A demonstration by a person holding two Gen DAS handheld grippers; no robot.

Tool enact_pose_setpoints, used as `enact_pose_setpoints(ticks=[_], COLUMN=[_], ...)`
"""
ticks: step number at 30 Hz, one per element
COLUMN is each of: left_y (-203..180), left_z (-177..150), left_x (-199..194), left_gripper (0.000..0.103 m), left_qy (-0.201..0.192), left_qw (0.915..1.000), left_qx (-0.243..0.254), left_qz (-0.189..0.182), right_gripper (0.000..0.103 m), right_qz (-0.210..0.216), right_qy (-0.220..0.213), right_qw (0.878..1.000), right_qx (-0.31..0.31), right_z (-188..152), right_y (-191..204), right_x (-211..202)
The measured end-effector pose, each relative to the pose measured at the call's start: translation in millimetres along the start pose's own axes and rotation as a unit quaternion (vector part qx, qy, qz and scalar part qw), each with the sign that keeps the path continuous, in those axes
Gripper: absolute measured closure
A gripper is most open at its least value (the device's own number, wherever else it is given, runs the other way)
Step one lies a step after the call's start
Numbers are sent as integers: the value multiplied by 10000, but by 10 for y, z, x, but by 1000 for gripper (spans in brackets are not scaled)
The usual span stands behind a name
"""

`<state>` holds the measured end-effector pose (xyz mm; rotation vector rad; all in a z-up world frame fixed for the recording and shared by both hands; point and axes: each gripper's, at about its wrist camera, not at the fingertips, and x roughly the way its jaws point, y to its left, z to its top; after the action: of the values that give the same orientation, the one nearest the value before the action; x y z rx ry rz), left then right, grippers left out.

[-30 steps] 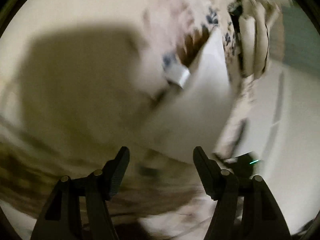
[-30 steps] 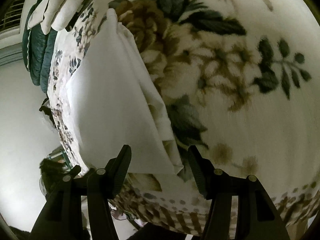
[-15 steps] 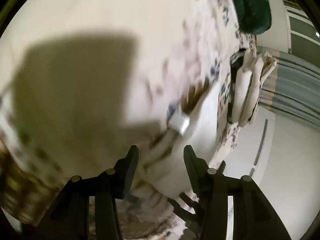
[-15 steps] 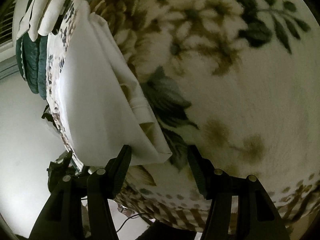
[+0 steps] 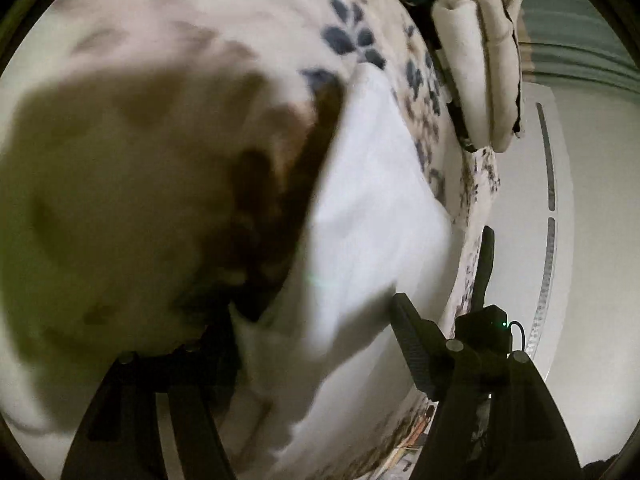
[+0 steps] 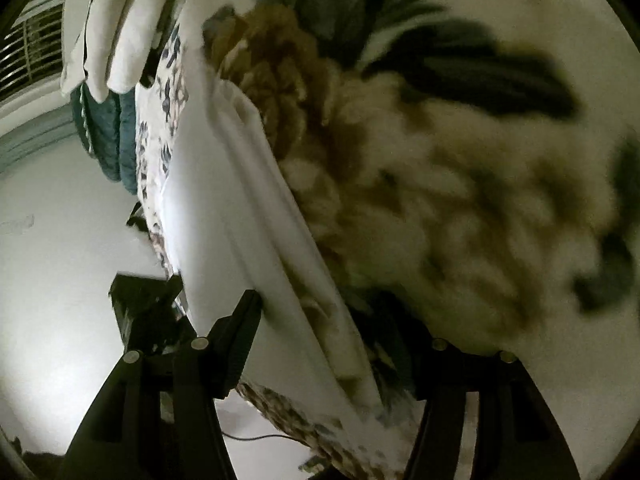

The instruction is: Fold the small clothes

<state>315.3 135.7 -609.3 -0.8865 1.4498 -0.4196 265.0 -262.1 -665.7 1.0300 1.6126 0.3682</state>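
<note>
A folded white garment [image 5: 372, 208] lies on the floral blanket [image 5: 160, 160] near the bed's edge; it also shows in the right wrist view [image 6: 240, 216]. My left gripper [image 5: 316, 320] is open, its fingers straddling the garment's near end, close to the cloth. My right gripper [image 6: 332, 312] is open, with the garment's layered near edge between its fingers; the right finger is dark and partly lost against the blanket. Both views are blurred.
White padded cushions [image 5: 480, 52] and a dark green quilt [image 6: 108, 136] lie at the far end of the bed. The floral blanket [image 6: 460, 184] fills most of the right wrist view. The bed's edge and pale floor [image 6: 60, 220] lie beside the garment.
Both grippers moved forward onto the garment's near end. The left gripper narrowed half a second ago and stands wide open now. The right gripper stayed open.
</note>
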Motion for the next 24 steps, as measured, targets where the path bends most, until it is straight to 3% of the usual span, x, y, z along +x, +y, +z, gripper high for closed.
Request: enact_pose_setpoints(ticks=[1,2,3,4,5,7,17,24], left_y=[-48,-100,-161,-244,-294,-394,-1059,-1857], left_z=[-20,-28,-18,33,29,46,148,626], left_x=[-9,-9,-6,16,5,-34,-417,-755], left_gripper=[41,51,76,83,84,87,88,88], left_qy=[-53,-90,-105,-113,-152,-219,-431,-694], left_qw=[9999,9997,9994,9992,9988,9980,9946,9897], left_qx=[114,215,312,362,430,518,920,1254], left_qz=[24,53,99,153,206,286,230,-50], right_gripper=[39,39,48,61,84,92,96,96], right_qz=[61,84,127,141,125,59,-4,26], right_qy=[19,30,-7,-52,-70,-125,-529,-995], right_qw=[10000,9999,9998,9997,9995,9992,9958,9875], right_qx=[-52,-100,-164,-218,-271,-380,-753,-1220], right_z=[26,38,48,48,45,34,-79,216], right_y=[27,48,86,117,158,253,943,1815], right_x=[19,31,30,35,48,49,-493,-1267])
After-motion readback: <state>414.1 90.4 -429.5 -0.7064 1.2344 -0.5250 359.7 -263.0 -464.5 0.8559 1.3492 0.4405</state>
